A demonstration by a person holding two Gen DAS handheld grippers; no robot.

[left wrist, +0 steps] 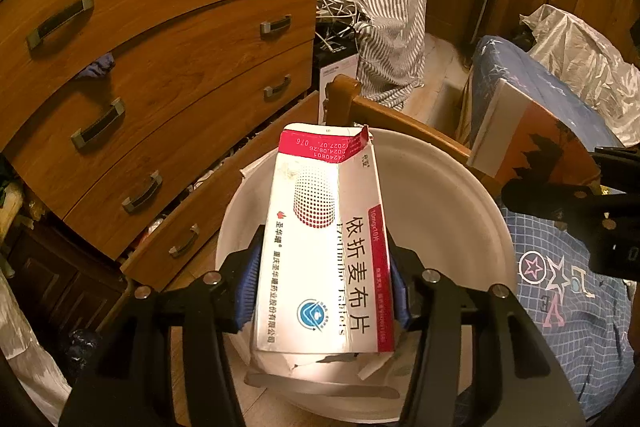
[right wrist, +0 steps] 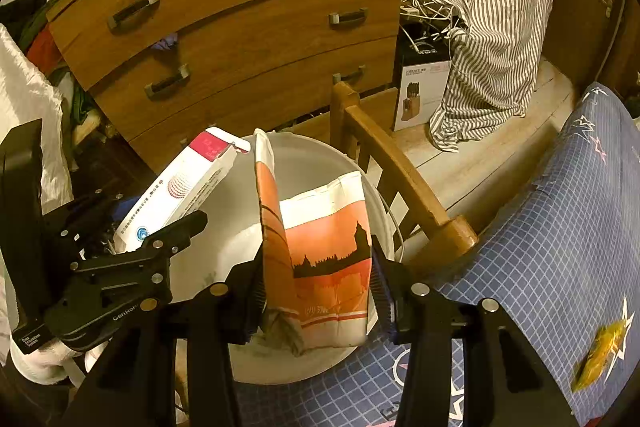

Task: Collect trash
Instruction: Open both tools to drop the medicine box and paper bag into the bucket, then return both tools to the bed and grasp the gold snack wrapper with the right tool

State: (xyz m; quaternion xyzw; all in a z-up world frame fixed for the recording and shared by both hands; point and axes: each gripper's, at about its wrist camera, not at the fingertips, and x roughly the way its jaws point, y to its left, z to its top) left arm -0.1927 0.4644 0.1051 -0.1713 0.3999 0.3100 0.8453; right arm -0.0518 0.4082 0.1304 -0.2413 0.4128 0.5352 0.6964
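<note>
While both cartons are held above the white bucket (left wrist: pixel 448 195), the step in hand is judged to be the release.

Item 1: white-and-red tablet carton (left wrist: pixel 320 243), torn at its top flap, pinched across its width by the left gripper (left wrist: pixel 322 291), blue pads against both side walls; carried over the bucket's mouth, tilted.

Item 2: orange-and-white carton (right wrist: pixel 328 259) with a skyline print, crushed and folded, pinched by the right gripper (right wrist: pixel 320 287); hung over the same mouth, nearer the wooden chair (right wrist: pixel 396 171).

Handling: each carton is best brought wholly inside the rim before the jaws are let apart. Item 1 is long and is best tipped end-down, lest it be left bridging the rim. The two grippers are near each other; staggered releases are advised.

Surroundings: chest of drawers (left wrist: pixel 168 39) behind; blue checked bedcover (right wrist: pixel 540 227) beside.
</note>
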